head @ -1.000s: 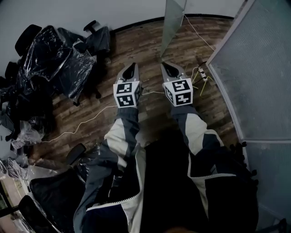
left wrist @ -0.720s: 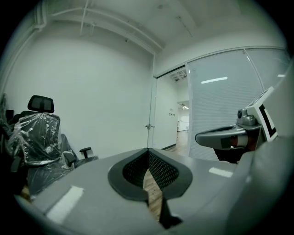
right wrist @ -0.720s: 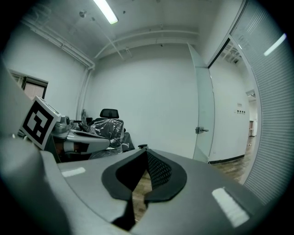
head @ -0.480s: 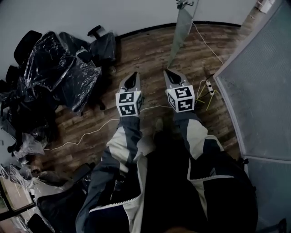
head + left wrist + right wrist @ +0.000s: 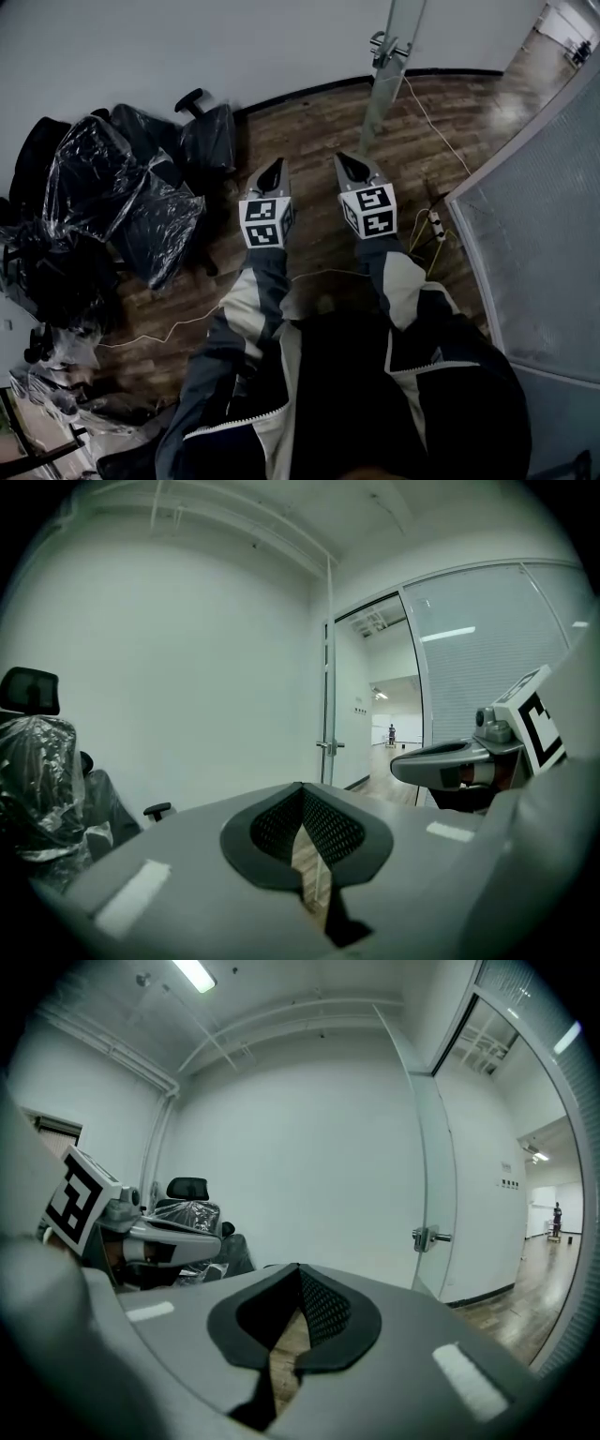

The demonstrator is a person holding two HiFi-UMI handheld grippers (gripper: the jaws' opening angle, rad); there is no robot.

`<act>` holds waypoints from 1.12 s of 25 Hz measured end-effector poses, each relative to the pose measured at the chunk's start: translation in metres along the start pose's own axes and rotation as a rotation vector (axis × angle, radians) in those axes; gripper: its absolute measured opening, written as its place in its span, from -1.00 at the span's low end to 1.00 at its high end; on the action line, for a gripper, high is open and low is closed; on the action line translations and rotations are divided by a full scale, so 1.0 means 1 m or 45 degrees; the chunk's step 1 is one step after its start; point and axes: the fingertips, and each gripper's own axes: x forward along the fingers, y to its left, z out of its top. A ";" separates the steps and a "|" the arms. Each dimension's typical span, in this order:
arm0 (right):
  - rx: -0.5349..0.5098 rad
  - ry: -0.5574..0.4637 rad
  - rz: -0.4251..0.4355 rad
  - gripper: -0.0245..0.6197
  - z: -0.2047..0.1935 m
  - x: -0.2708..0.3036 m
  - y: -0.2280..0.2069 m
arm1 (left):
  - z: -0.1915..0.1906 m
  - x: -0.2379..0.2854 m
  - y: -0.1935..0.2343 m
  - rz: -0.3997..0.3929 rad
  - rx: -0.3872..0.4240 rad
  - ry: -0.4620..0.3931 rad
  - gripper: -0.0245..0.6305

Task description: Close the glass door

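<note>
Closing in on glass door point(image 5: 394, 70); its handle point(image 5: 387, 47) has come into view, still out of reach. Left gripper point(image 5: 276, 169) and right gripper point(image 5: 345, 161): jaws pressed together, empty.

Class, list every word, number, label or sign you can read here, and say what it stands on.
No text is readable.
The left gripper and right gripper bear cubes with square black-and-white patterns, not letters.
The small plaques on the corridor wall are too small to read.
</note>
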 end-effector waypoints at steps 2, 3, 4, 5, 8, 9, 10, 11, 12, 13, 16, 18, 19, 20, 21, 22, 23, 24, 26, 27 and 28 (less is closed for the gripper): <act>0.001 0.000 -0.010 -0.91 0.007 0.022 -0.016 | 0.008 0.026 0.009 -0.010 0.002 -0.002 -0.91; 0.000 0.001 -0.015 -0.91 0.010 0.032 -0.022 | 0.010 0.039 0.014 -0.015 0.001 0.000 -0.92; -0.002 0.003 -0.021 -0.91 0.013 0.043 -0.029 | 0.012 0.051 0.019 -0.022 0.000 0.004 -0.92; -0.004 0.005 -0.028 -0.91 0.015 0.053 -0.035 | 0.013 0.064 0.024 -0.031 -0.001 0.009 -0.92; -0.006 0.010 -0.066 -0.91 0.020 0.087 -0.059 | 0.017 0.105 0.040 -0.062 -0.003 0.016 -0.91; 0.001 0.009 -0.086 -0.91 0.022 0.099 -0.067 | 0.019 0.120 0.045 -0.077 0.002 0.014 -0.92; 0.007 0.006 -0.109 -0.91 0.024 0.112 -0.076 | 0.021 0.136 0.052 -0.094 0.009 0.010 -0.92; 0.012 0.002 -0.133 -0.91 0.026 0.126 -0.085 | 0.023 0.152 0.059 -0.112 0.013 0.005 -0.92; 0.014 0.000 -0.156 -0.91 0.028 0.140 -0.093 | 0.026 0.168 0.068 -0.129 0.012 -0.002 -0.92; 0.015 -0.001 -0.179 -0.91 0.031 0.155 -0.100 | 0.030 0.184 0.077 -0.148 0.007 -0.008 -0.91; 0.040 0.002 -0.256 -0.91 0.040 0.201 -0.123 | 0.040 0.234 0.103 -0.224 0.007 0.003 -0.91; 0.067 0.002 -0.313 -0.91 0.049 0.228 -0.138 | 0.049 0.265 0.118 -0.283 0.015 0.008 -0.91; 0.078 -0.002 -0.338 -0.91 0.054 0.241 -0.145 | 0.054 0.281 0.124 -0.311 0.021 0.009 -0.91; 0.087 -0.008 -0.363 -0.91 0.060 0.253 -0.151 | 0.057 0.296 0.131 -0.340 0.029 0.010 -0.91; 0.094 -0.015 -0.388 -0.91 0.064 0.264 -0.158 | 0.060 0.310 0.136 -0.366 0.037 0.010 -0.91; 0.102 -0.020 -0.413 -0.91 0.067 0.274 -0.165 | 0.063 0.324 0.140 -0.390 0.043 0.009 -0.91; 0.107 -0.022 -0.436 -0.91 0.069 0.282 -0.172 | 0.065 0.337 0.142 -0.412 0.046 0.008 -0.92; 0.111 -0.020 -0.457 -0.91 0.070 0.289 -0.179 | 0.066 0.349 0.143 -0.434 0.048 0.010 -0.91; 0.119 -0.008 -0.499 -0.91 0.067 0.297 -0.194 | 0.065 0.370 0.137 -0.483 0.056 0.019 -0.91; 0.121 -0.001 -0.524 -0.91 0.065 0.298 -0.202 | 0.064 0.380 0.131 -0.514 0.061 0.026 -0.92; 0.119 0.006 -0.551 -0.91 0.064 0.299 -0.211 | 0.064 0.390 0.123 -0.545 0.067 0.032 -0.91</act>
